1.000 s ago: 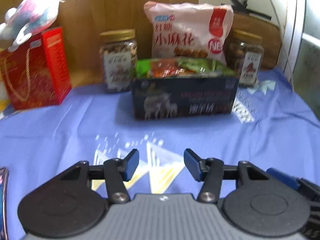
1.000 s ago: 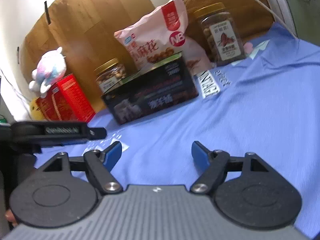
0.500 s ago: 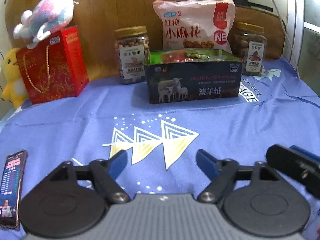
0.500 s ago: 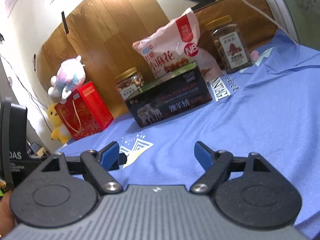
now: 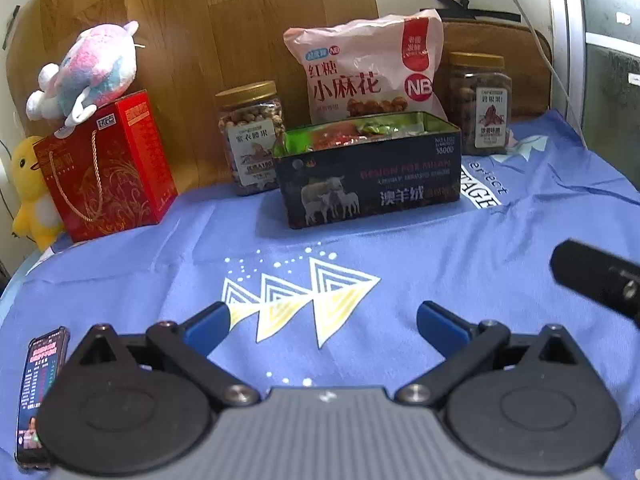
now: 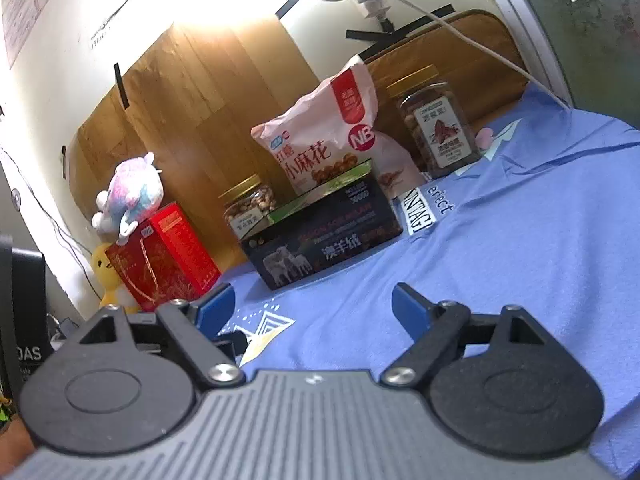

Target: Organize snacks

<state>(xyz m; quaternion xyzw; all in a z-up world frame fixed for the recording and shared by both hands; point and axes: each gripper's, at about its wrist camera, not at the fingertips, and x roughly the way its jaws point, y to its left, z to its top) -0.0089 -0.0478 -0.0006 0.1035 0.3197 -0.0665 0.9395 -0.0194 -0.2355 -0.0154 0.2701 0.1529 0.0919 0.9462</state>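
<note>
In the left wrist view, our left gripper (image 5: 322,322) is wide open and holds nothing; it hovers above the blue cloth (image 5: 460,248), well apart from the snacks. At the back stands the dark tin box (image 5: 370,182), open on top, with small wrapped snacks (image 5: 352,130) lying inside. Behind the box leans the pink snack bag (image 5: 368,66); we judge it light, soft and crinkly, so it is best taken by its top edge. The left jar (image 5: 251,136) and the right jar (image 5: 480,104) look stiff, smooth and heavier; we would grip them across the body, below the gold lid. In the right wrist view, our right gripper (image 6: 312,306) is also wide open and empty, and it too is far from the tin box (image 6: 324,236). The bag (image 6: 328,136) stands just behind the box, and the right jar (image 6: 436,120) is beside it.
</note>
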